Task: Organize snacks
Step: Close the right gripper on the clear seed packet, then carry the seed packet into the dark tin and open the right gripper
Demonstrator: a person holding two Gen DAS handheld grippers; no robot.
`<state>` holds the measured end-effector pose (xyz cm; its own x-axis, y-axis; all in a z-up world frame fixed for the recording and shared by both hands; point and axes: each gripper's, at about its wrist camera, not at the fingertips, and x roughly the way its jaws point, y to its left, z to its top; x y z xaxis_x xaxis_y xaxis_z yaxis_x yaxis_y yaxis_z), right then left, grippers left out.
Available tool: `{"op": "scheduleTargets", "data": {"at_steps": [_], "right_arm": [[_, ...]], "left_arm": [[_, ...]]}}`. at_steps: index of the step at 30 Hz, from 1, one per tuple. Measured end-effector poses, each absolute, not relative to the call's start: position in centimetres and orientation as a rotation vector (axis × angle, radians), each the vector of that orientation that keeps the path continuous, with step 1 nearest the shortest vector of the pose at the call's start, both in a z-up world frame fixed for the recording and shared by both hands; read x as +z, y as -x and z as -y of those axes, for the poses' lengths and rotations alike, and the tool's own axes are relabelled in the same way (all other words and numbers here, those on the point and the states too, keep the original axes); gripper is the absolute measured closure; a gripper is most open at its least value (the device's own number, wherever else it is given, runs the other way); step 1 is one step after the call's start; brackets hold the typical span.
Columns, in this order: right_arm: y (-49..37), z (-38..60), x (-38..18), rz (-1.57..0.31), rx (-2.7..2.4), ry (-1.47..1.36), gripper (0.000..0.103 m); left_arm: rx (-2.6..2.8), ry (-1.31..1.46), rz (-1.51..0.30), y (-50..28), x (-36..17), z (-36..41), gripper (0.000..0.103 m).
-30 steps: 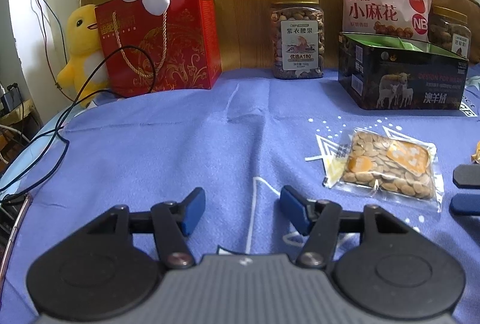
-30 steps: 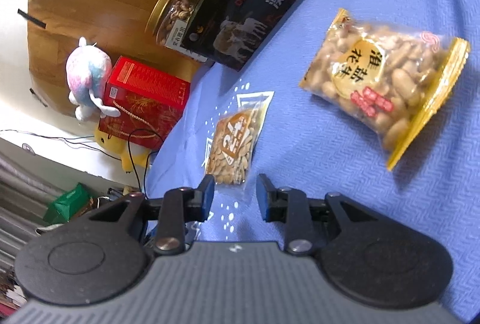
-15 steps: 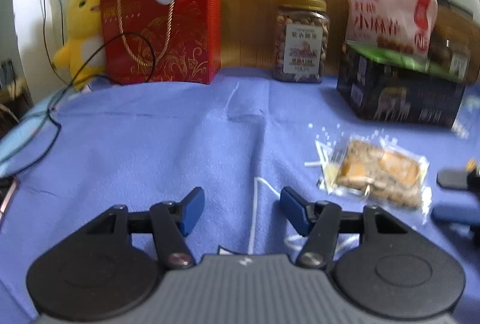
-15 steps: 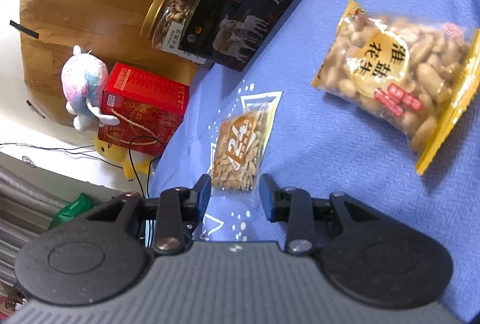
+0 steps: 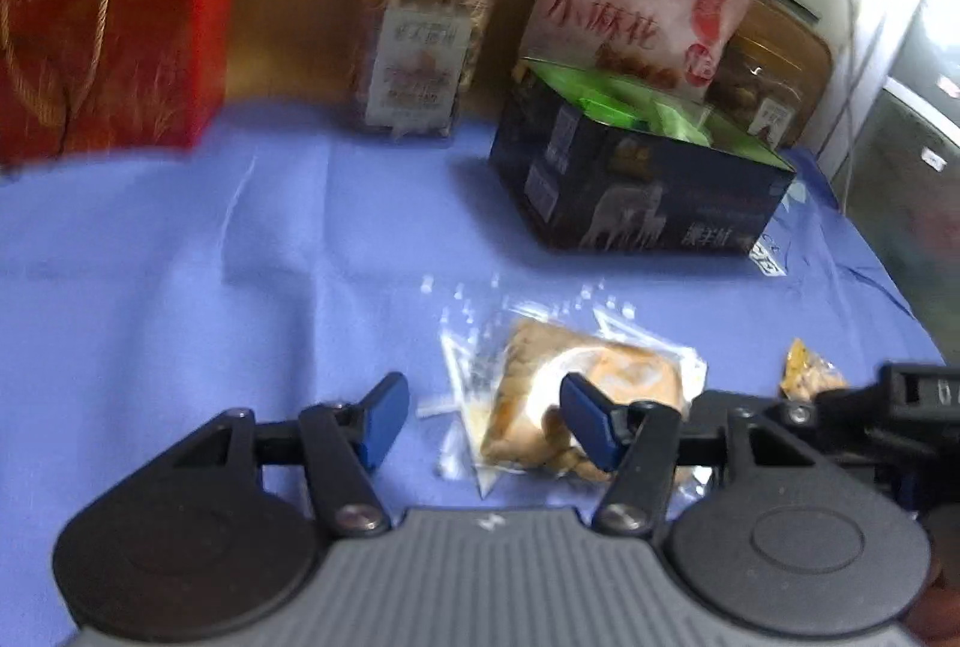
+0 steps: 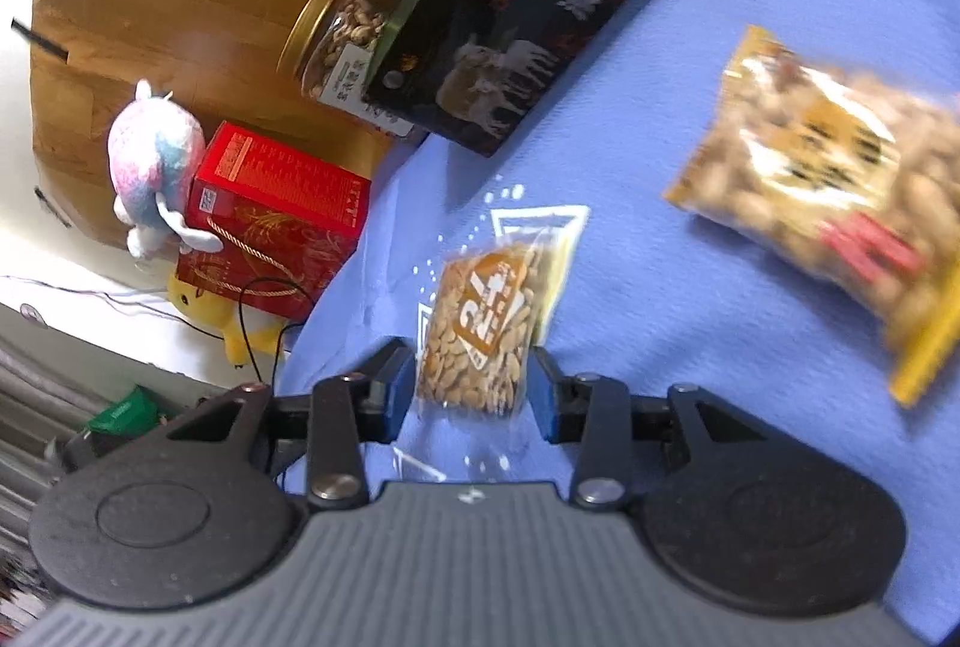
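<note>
A small clear packet of seeds lies flat on the blue cloth. Its near end sits between the fingertips of my right gripper, whose jaws stand open on either side of it. In the left wrist view the same packet lies just beyond my left gripper, which is open and holds nothing; its right finger covers part of the packet. A large yellow bag of peanuts lies to the right. My right gripper shows at the right edge of the left wrist view.
At the back stand a dark box with a green inside, a pink snack bag leaning in it, two nut jars and a red gift box. A plush toy sits on the red box.
My left gripper has swung right, so the seed packet now lies just ahead of its fingers. My right gripper has moved forward and widened, bringing the packet's near end between its fingertips.
</note>
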<state>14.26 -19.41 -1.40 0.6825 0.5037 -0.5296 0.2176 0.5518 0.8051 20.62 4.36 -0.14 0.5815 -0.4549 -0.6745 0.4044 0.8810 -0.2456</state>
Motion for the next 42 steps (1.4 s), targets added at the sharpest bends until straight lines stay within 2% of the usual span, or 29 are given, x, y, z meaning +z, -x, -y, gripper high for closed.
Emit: {"op": "scheduleTargets", "data": {"at_steps": [4, 7, 9, 13, 18, 22, 24, 25, 27, 29, 31, 38, 42], "right_arm": [[-15.5, 18.3, -1.5, -0.785, 0.214, -0.907, 0.066], [-15.8, 18.2, -1.8, -0.774, 0.24, -0.866, 0.075], [-15.8, 18.5, -2.2, -0.789, 0.265, -0.886, 0.09], [-14.8, 19.0, -2.1, -0.782, 0.309, -0.883, 0.091], [-13.5, 20.9, -1.6, -0.768, 0.355, -0.941, 0.093], [-12.6, 23.0, -1.5, -0.736, 0.384, -1.044, 0.093], [-12.2, 24.0, -1.4, -0.709, 0.43, -1.094, 0.093], [-12.0, 24.3, -1.3, -0.693, 0.455, -1.111, 0.093], [-11.8, 24.9, -1.1, -0.667, 0.489, -1.13, 0.093], [-11.8, 25.4, -0.9, -0.653, 0.515, -1.151, 0.093], [-12.2, 26.2, -0.4, -0.641, 0.512, -1.136, 0.093], [-18.5, 27.6, 3.8, -0.599, 0.506, -0.946, 0.093], [-24.2, 27.9, 5.4, -0.612, 0.45, -0.799, 0.091]], "left_arm": [[-0.525, 0.069, -0.797, -20.0, -0.3, -4.0, 0.047], [-0.517, 0.099, -0.802, -19.8, -0.3, -4.1, 0.054], [-0.517, 0.135, -0.814, -19.4, -0.2, -4.3, 0.057], [-0.524, 0.162, -0.812, -18.1, 0.0, -4.1, 0.059], [-0.563, 0.275, -0.837, -17.9, 0.4, -4.4, 0.053], [-0.605, 0.382, -0.863, -18.3, 0.9, -4.8, 0.032], [-0.669, 0.457, -0.884, -18.6, 1.0, -4.9, 0.032], [-0.705, 0.491, -0.894, -18.8, 1.1, -4.8, 0.035], [-0.746, 0.515, -0.9, -18.7, 1.5, -4.2, 0.047], [-0.734, 0.487, -0.881, -18.7, 2.4, -3.4, 0.063], [-0.726, 0.441, -0.858, -19.1, 3.6, -2.4, 0.069], [-0.639, 0.257, -0.756, -24.7, 8.2, 2.2, 0.07], [-0.569, 0.171, -0.734, -29.0, 8.3, 5.1, 0.07]]}}
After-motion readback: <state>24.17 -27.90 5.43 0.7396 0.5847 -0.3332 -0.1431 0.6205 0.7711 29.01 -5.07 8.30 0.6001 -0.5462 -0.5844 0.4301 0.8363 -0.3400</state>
